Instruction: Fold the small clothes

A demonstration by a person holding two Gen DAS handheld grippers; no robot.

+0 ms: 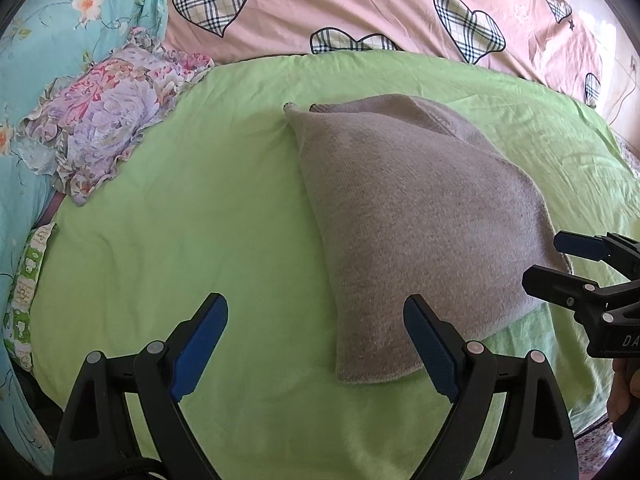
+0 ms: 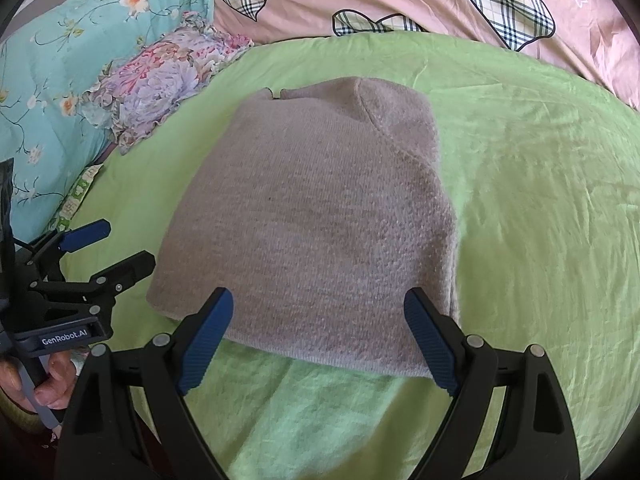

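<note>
A grey knitted garment (image 1: 416, 216) lies folded into a compact block on the green sheet (image 1: 200, 220); it fills the middle of the right wrist view (image 2: 316, 220). My left gripper (image 1: 316, 344) hovers open over the sheet, its right finger just above the garment's near left corner, nothing between its blue pads. My right gripper (image 2: 320, 340) is open too, its fingers straddling the garment's near edge from above without pressing on it. Each gripper shows in the other's view: the right gripper (image 1: 568, 268) at the garment's right corner, the left gripper (image 2: 116, 248) off its left edge.
A floral purple cloth (image 1: 104, 128) lies bunched at the sheet's far left, beside a turquoise flowered quilt (image 1: 48, 40). A pink cover with plaid hearts (image 1: 360, 4) runs along the back. A person's hand (image 2: 44, 380) holds the left gripper's handle.
</note>
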